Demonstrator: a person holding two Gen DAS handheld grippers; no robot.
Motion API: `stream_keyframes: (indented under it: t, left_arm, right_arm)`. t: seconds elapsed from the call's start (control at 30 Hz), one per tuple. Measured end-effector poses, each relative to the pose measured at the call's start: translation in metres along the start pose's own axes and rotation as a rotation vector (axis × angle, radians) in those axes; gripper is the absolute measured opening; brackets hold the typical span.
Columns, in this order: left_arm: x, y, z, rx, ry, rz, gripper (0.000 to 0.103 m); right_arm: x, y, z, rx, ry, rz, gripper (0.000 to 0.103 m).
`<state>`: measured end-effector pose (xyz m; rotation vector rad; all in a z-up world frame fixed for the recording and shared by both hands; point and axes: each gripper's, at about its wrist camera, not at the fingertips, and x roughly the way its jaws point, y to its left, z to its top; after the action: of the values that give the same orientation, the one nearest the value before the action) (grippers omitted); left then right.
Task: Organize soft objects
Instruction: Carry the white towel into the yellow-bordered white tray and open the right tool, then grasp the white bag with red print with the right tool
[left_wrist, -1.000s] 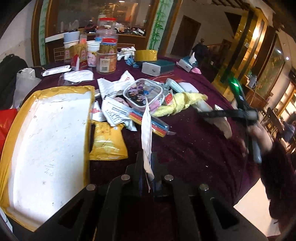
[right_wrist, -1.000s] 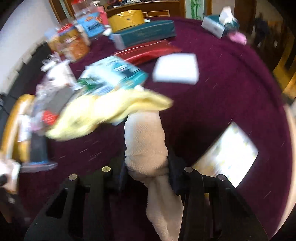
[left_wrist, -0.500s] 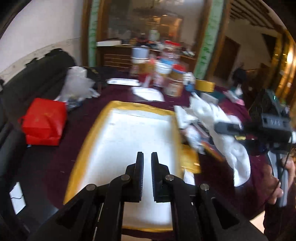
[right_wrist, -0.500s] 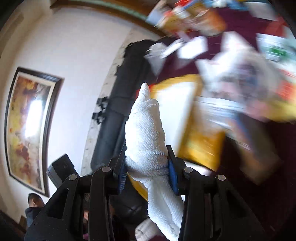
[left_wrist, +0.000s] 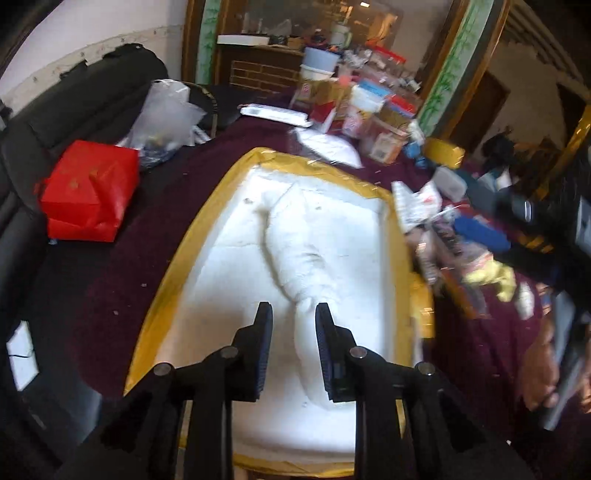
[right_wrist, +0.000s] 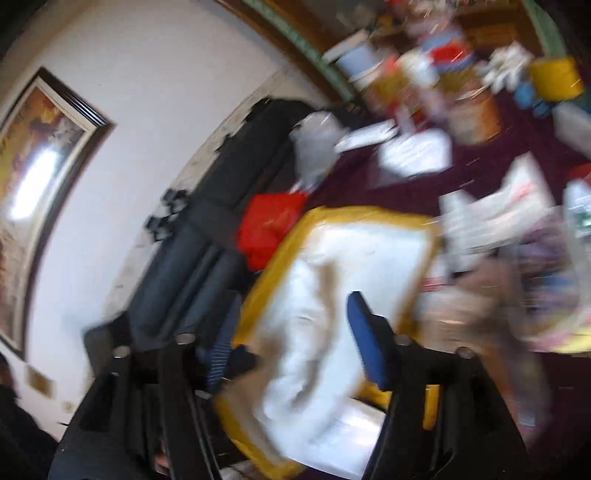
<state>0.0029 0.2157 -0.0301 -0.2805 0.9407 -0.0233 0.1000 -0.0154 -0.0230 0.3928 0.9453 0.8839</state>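
Left wrist view: my right gripper (right_wrist: 291, 339), jaws now spread, has dropped the white towel (left_wrist: 299, 254) into the tray (left_wrist: 207, 229); left gripper (left_wrist: 293, 325) open too.

a red bag (left_wrist: 90, 190) sits on the dark purple tabletop (left_wrist: 122, 273), left of the tray. behind it is a see-through plastic bag (left_wrist: 166, 118) with small things inside. a black sofa (left_wrist: 66, 99) runs along the white wall. at the far side stand jars and boxes (left_wrist: 369, 110), all mixed up. a yellow box (left_wrist: 443, 152) lies near them. a picture in a dark frame (right_wrist: 40, 147) hangs on the wall. a gold and green door frame (left_wrist: 447, 74) stands behind the tabletop.
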Motion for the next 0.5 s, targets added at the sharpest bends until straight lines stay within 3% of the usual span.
stream_keyframes:
  t: [0.07,0.2,0.3,0.37,0.5]
  left_arm:
    - [-0.009,0.005,0.001,-0.029,-0.03,-0.048,0.024]
    - [-0.018,0.001,-0.002,-0.068,-0.059,-0.097,0.051]
    - [-0.019,-0.036,-0.015,0.04,-0.032,-0.133,0.055]
    - [-0.015,-0.061,-0.024,0.13,-0.016,-0.091,0.055]
    - [0.004,-0.092,-0.028,0.26,-0.012,0.105,0.055]
  right_arm:
    - [-0.029,-0.013,-0.01,-0.018,-0.033,-0.052,0.063]
    - [-0.089,-0.056,-0.031,0.023,-0.116,-0.136,0.063]
    - [-0.137,-0.089,-0.049,0.089,-0.174,-0.205,0.063]
    - [-0.169,-0.109,-0.061,0.139,-0.22,-0.241,0.063]
    - [-0.215,-0.134,-0.078,0.219,-0.297,-0.278,0.063]
